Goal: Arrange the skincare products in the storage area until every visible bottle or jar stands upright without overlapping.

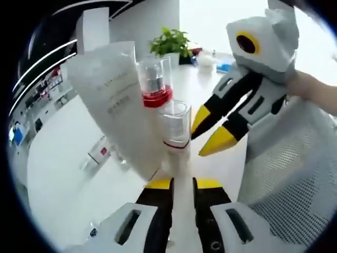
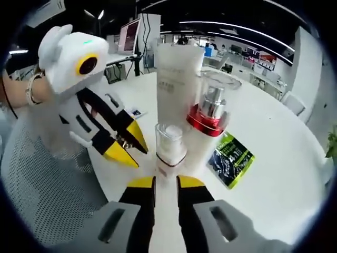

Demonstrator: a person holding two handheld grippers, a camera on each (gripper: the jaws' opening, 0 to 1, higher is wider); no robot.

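Three skincare products stand upright and close together on the white tabletop [image 2: 274, 153]: a tall white tube [image 2: 178, 79], a clear bottle with a red collar [image 2: 209, 113], and a small clear jar [image 2: 169, 145] in front; whether they touch one another, you cannot tell. Your right hand-held gripper [image 2: 165, 185] sits just behind the small jar, jaws narrow, apparently holding nothing; your left hand-held gripper [image 1: 182, 185] faces the same cluster, jaws likewise narrow and empty. A small red-and-white item [image 1: 100, 152] lies flat on the tabletop, well apart; if it counts, standing it up remains; otherwise the arranging looks nearly done.
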